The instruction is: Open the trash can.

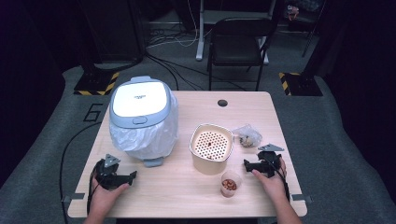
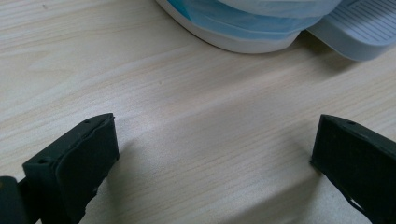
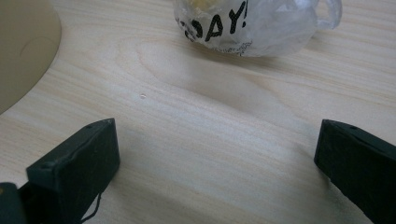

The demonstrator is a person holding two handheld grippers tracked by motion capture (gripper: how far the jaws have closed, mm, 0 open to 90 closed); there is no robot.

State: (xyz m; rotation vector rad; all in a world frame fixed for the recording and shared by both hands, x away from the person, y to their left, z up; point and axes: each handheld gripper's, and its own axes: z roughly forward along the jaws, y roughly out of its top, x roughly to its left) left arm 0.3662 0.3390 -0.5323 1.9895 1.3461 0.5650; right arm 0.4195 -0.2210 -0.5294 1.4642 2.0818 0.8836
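We rest both tools at the worktop's (image 1: 261, 100) near edge. The left hand-held gripper (image 1: 122, 178) lies at the near left corner, jaws wide with bare wood between them, pointed at the pedal of the lidded bin (image 1: 140, 116) with its white liner, as if ready to press it. The right hand-held gripper (image 1: 254, 165) sits near the right edge, also wide and holding nothing. Just beside it, close to the near edge, stands the small cup of nuts (image 1: 229, 183), within easy reach. Behind that stands the beige strainer pot (image 1: 211, 148), and past our right jaws lies the knotted plastic bag (image 3: 254, 23) of scraps, probably headed for the bin.
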